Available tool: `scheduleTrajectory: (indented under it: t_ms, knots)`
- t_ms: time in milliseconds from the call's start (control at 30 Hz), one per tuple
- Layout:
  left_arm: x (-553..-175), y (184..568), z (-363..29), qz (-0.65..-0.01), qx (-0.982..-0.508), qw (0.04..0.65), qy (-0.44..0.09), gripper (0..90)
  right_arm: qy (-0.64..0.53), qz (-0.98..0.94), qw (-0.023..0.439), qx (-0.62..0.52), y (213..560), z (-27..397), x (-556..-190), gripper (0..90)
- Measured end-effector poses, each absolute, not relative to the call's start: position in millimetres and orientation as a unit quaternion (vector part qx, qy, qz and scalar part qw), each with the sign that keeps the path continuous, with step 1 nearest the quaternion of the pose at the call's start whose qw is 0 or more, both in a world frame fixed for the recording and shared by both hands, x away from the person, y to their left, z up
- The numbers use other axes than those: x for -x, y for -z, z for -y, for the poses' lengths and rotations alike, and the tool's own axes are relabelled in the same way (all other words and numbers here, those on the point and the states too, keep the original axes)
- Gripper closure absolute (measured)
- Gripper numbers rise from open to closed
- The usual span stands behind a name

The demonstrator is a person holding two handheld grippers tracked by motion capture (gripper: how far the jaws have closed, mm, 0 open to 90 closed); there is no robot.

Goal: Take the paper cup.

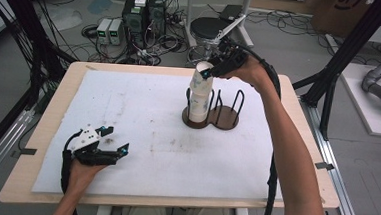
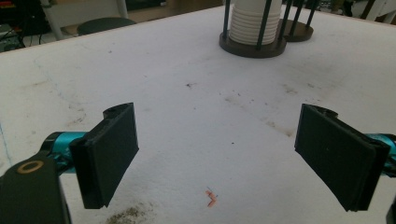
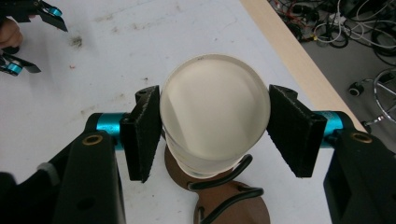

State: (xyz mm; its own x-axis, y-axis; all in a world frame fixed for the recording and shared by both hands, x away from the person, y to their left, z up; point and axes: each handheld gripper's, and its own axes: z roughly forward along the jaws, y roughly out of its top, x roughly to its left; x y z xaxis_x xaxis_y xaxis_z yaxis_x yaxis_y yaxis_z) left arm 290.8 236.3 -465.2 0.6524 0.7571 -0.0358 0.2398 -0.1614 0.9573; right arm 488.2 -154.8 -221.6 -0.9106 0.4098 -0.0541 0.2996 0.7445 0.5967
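White paper cup [image 1: 202, 77] is the top one of a nested stack, clamped near its rim by the right gripper [image 1: 206, 73] and sitting tilted above the rest of the white paper cup stack [image 1: 198, 105]. Stack stands in the left ring of a dark brown round-based wooden holder with black wire hoops [image 1: 225, 120], around 1 o'clock from table centre.

Left to right:

- Left gripper [image 1: 116, 140]: at about 8 o'clock on the white stained table cover [image 1: 143, 114], person's left hand [image 1: 82, 173] wrapped on its body. Jaws spread wide, nothing between them. Left gripper view confirms: both black pads [image 2: 109, 154] well apart, bare cover between, a small orange mark [image 2: 210, 198] on the cover near 6 o'clock of that view. Cup stack [image 2: 257, 23] and holder base [image 2: 252, 49] sit at 12 to 1 o'clock there, well clear of the jaws.

- Light wooden table edge [image 1: 41, 138] frames the cover.

- Right gripper: person's right hand [image 1: 253, 71] holds it above the holder, arm coming in from 5 o'clock. Right gripper view looks straight down into the cup mouth [image 3: 215, 107]; both pads [image 3: 144, 133] pressed on opposite sides of the cup wall, so closed on the cup. Brown holder base [image 3: 233, 205] and black wire loops below at 6 o'clock. Left gripper [image 3: 28, 39] visible far off at 10 o'clock in that view.

Can't tell whether the gripped cup has fully separated from the one beneath it.
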Motion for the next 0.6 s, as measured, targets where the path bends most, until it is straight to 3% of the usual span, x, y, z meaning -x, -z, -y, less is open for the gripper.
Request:
scheduleTrajectory:
  t_ms: [333,600]
  knots:
    - [-291.0,465.3,-236.8,-0.343,-0.725,0.550,-0.235,13.2,-0.315,-0.924,0.095,-0.193,213.2,162.0,-482.1,38.5]
    - [-291.5,465.0,-237.3,-0.346,-0.726,0.547,-0.231,13.2,-0.364,-0.906,0.100,-0.190,214.6,180.3,-452.1,38.4]
